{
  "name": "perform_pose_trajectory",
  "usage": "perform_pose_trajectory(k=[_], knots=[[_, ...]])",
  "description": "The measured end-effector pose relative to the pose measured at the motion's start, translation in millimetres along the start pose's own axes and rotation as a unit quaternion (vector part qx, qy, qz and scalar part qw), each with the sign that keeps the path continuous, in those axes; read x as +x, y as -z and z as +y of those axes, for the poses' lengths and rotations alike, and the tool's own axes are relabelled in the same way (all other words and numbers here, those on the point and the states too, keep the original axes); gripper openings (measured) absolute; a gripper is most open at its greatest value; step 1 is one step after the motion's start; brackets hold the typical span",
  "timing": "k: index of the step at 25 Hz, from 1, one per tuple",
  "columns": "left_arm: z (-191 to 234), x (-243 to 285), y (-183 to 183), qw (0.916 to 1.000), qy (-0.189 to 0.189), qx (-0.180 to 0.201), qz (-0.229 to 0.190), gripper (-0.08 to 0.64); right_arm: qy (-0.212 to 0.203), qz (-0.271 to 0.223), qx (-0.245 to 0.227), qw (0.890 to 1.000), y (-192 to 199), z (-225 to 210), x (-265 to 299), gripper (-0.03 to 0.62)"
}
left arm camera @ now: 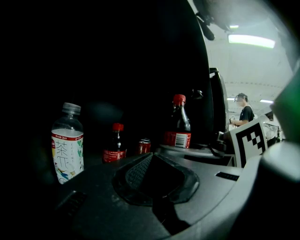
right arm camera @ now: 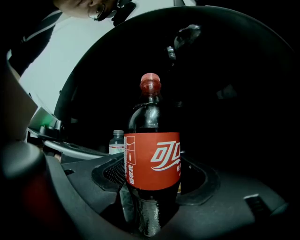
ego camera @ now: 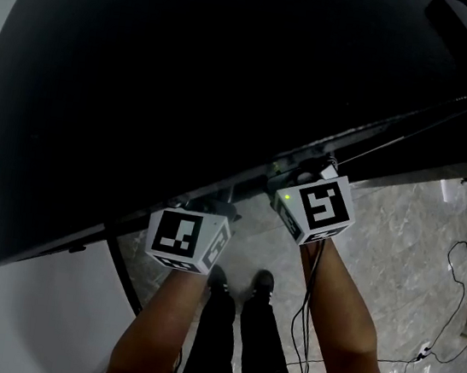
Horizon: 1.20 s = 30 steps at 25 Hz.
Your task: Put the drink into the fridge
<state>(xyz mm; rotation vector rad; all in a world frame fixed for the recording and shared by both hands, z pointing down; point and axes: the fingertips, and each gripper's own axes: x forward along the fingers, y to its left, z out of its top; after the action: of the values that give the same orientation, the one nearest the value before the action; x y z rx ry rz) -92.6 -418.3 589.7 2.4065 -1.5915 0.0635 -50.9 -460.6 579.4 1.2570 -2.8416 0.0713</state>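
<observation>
Gripping cola bottle upright with right gripper, jaws spread to bottle width, pads at red-label height. Left gripper closed to the tips, holding nothing. Beyond left jaws: small cola bottle at 11 o'clock, red can at 12, white-labelled bottle at 9, all standing apart in the dark. From head view, both marker cubes at 6 o'clock edge of black tabletop.

At the near edge of the black table: left gripper, right gripper. Below that edge, 2 shoes on grey floor, cables rightward.
</observation>
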Motion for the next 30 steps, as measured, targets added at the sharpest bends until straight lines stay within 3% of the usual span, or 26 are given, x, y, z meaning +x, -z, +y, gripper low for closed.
perform_pose_trajectory(k=[21, 27, 30], knots=[[-8.5, -22.4, 1.7, 1.0000, -0.001, -0.005, 0.001, 0.011, 0.042, 0.032, 0.002, 0.999, 3.8, -3.9, -18.6, 0.328], [-24.9, -41.0, 10.7, 0.9998, 0.001, -0.010, 0.019, 0.011, 0.059, 0.039, 0.028, 0.997, 2.2, -1.0, -61.3, 0.328], [-41.6, -69.6, 20.2, 0.9989, 0.005, -0.012, 0.045, 0.011, 0.045, 0.047, 0.055, 0.996, -4.0, 16.3, -99.7, 0.327]])
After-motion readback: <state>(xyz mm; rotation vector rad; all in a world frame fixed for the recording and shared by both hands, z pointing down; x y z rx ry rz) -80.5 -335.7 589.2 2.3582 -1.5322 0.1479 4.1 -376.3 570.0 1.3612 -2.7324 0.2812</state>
